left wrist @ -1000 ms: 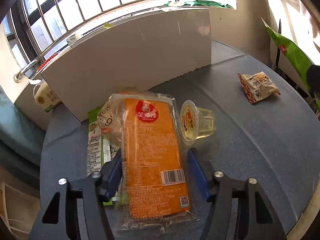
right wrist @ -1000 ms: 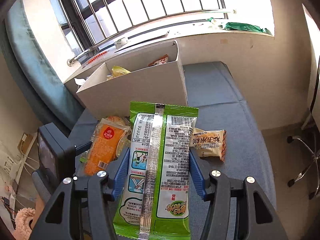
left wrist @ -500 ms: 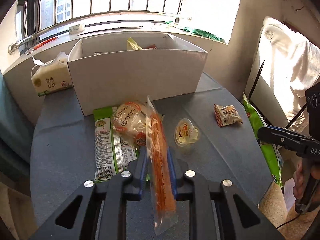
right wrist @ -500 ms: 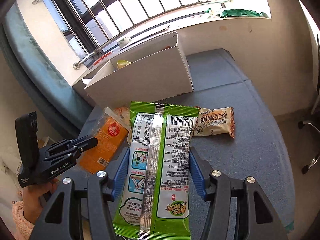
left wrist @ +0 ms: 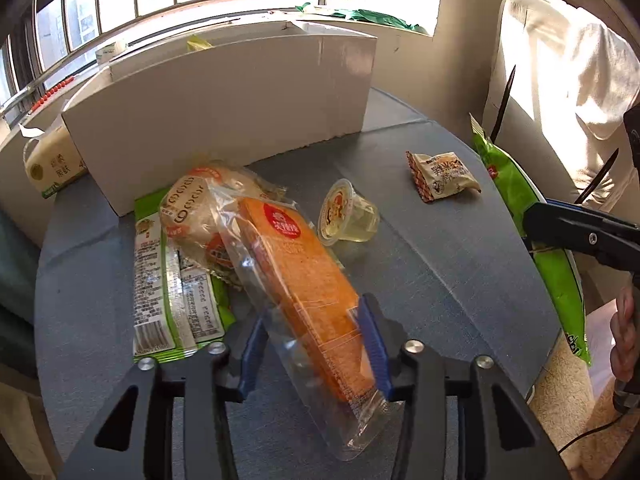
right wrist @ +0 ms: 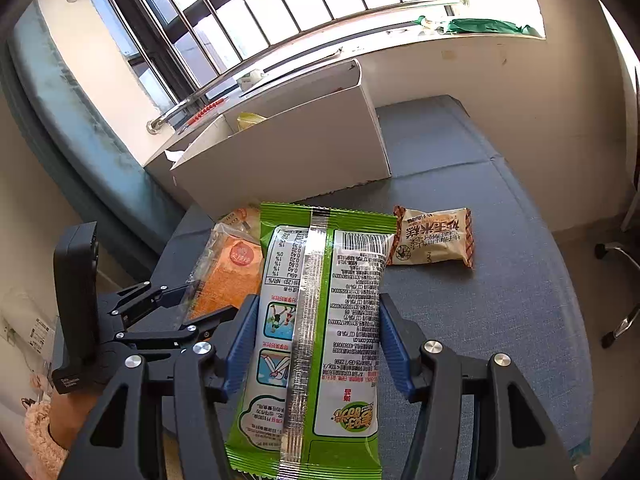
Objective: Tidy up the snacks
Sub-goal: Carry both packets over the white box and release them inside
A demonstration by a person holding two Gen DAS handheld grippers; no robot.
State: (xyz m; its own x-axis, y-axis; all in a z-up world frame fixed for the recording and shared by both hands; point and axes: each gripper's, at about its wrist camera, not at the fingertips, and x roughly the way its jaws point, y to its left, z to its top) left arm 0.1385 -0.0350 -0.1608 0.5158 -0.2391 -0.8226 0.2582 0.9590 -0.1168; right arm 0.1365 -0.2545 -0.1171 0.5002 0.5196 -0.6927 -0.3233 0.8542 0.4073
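An orange snack packet in clear wrap hangs tilted between the blue pads of my left gripper. The jaws are opening, and both pads still touch the wrapper. In the right wrist view the same orange packet sits in that left gripper, off the table. My right gripper is shut on a long green snack packet, held lengthwise over the table's right side. The white cardboard box stands open-topped behind the snacks.
On the blue-grey table lie a bun packet, a second green packet, a jelly cup and a small beige snack packet. A tissue pack sits left of the box. A cloth-draped chair stands at the right.
The left jaws closed narrowly on the orange packet's edge and lifted it upright, then widened; the packet now lies flatter and tilted between them. The right gripper keeps the green packet, barely moved.
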